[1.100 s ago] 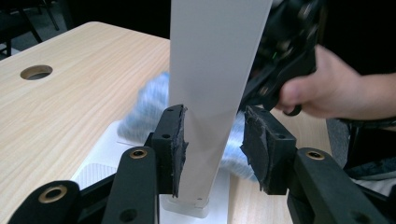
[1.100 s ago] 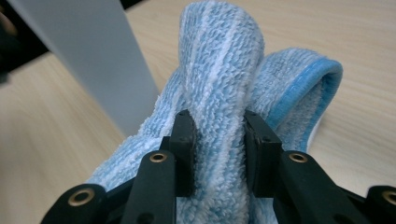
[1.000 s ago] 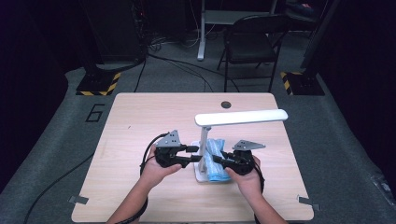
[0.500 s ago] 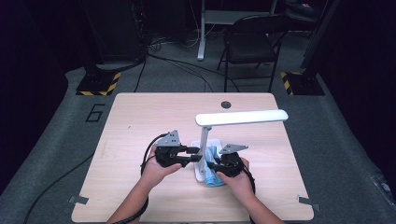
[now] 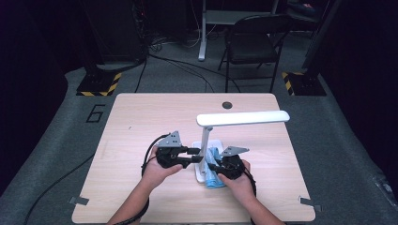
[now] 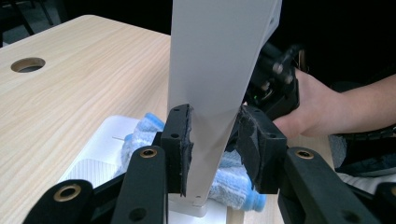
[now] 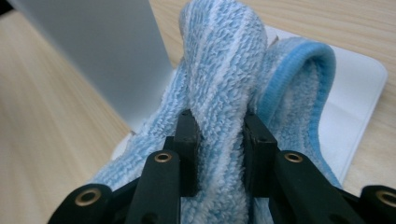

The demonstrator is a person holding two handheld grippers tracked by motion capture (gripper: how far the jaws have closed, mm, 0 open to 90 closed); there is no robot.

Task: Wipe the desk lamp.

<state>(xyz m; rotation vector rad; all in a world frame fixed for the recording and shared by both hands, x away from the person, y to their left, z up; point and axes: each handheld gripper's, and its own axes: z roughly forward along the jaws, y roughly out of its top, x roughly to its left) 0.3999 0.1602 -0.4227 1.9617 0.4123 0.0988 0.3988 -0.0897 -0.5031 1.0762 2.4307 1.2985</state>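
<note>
A light wooden table [image 5: 141, 122] is standing on grey carpet [image 5: 70, 154], with a small round hole [image 5: 227, 105] sitting near its far edge. Beyond the table, a black folding chair [image 5: 251, 47] is standing, and two black-and-yellow striped bases [image 5: 99, 84] are flanking it beside black cables [image 5: 169, 63].

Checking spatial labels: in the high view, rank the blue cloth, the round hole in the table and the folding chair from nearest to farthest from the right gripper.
1. blue cloth: pinched in the right gripper, on the lamp base.
2. round hole: near the table's far edge.
3. folding chair: on the floor beyond the table.
</note>
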